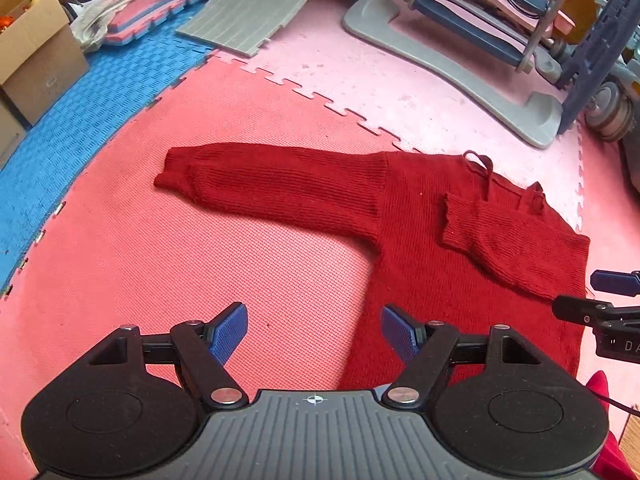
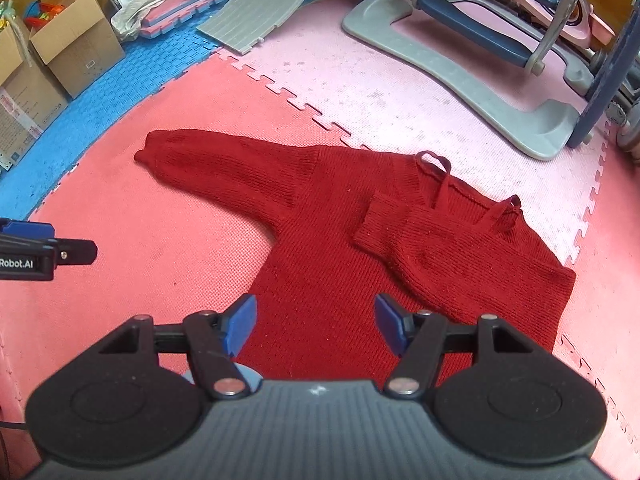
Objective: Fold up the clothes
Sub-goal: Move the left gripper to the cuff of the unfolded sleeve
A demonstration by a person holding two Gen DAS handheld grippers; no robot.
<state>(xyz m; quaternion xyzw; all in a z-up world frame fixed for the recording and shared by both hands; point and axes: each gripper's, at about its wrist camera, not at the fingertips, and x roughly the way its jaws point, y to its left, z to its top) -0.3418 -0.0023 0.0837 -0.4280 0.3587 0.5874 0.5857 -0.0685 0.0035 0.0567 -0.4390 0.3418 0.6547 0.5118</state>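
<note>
A dark red knit sweater lies flat on the red foam floor mat, also in the right wrist view. Its left sleeve stretches out to the left; its right sleeve is folded in across the chest. My left gripper is open and empty, held above the mat by the sweater's lower left edge. My right gripper is open and empty above the sweater's lower body. Each gripper's tip shows at the edge of the other's view, the right one and the left one.
Cardboard boxes stand at the far left on blue mats. A grey ramp panel lies at the back. A grey and blue chair base and wheels stand at the back right on pink mats.
</note>
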